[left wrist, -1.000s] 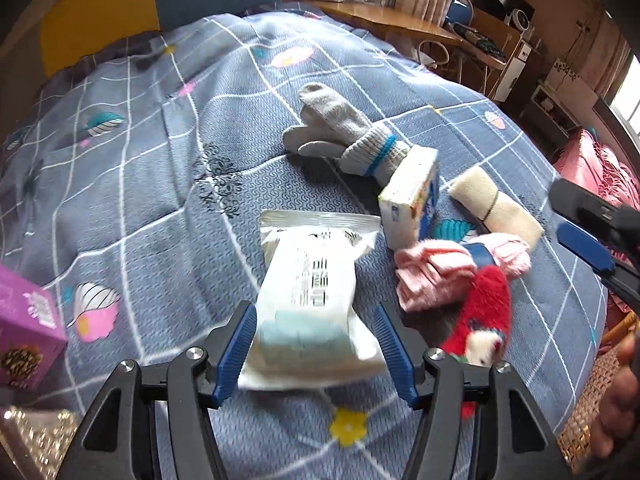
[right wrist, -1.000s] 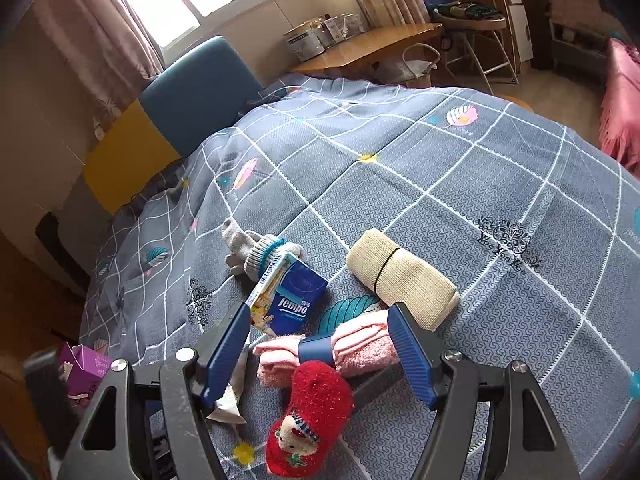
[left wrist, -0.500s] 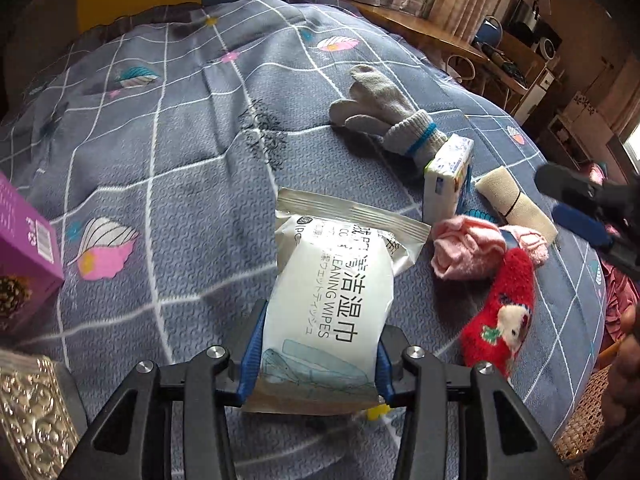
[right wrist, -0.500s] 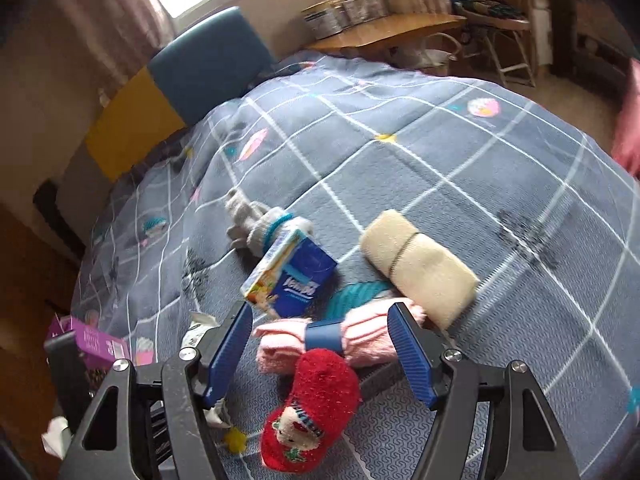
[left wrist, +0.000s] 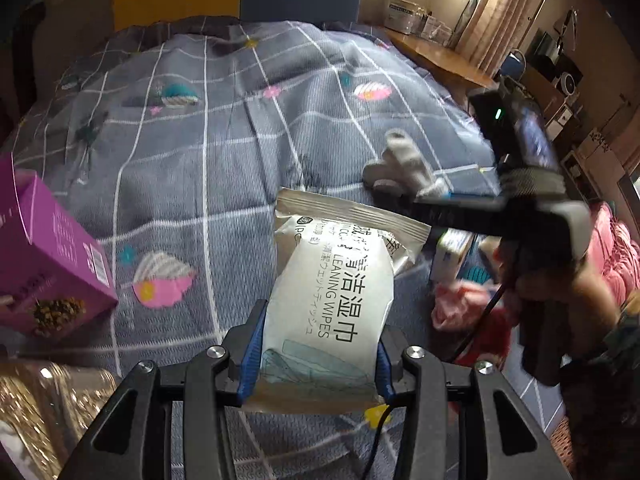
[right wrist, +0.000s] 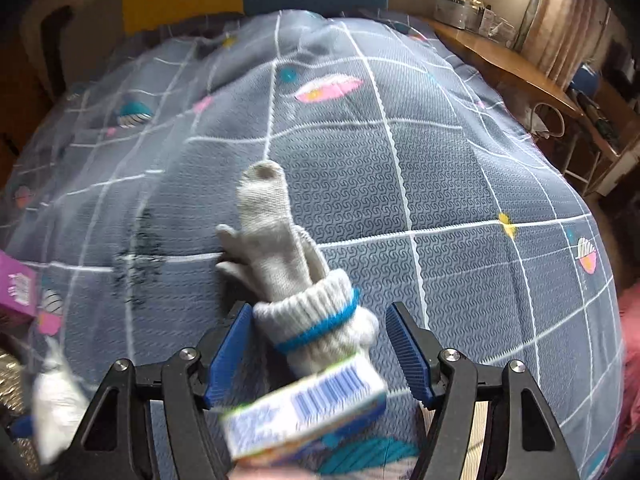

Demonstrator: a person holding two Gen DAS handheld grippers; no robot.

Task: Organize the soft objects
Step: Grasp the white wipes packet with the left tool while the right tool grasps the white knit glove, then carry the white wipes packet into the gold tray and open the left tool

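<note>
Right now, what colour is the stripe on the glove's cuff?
Blue, on a grey-white glove; the right wrist view shows it best.

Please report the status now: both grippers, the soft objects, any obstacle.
Left gripper shut on white wet-wipes pack. Right gripper open around grey knit gloves with blue cuff band. Blurred tissue box lies close below.

The left gripper (left wrist: 319, 354) pinches the near end of a pack of wipes (left wrist: 332, 304) above the grey checked bedspread (left wrist: 200, 168), a purple box (left wrist: 48, 264) at the bedspread's left edge, grey gloves (left wrist: 400, 168) and the right gripper (left wrist: 520, 200) toward its right edge.
</note>
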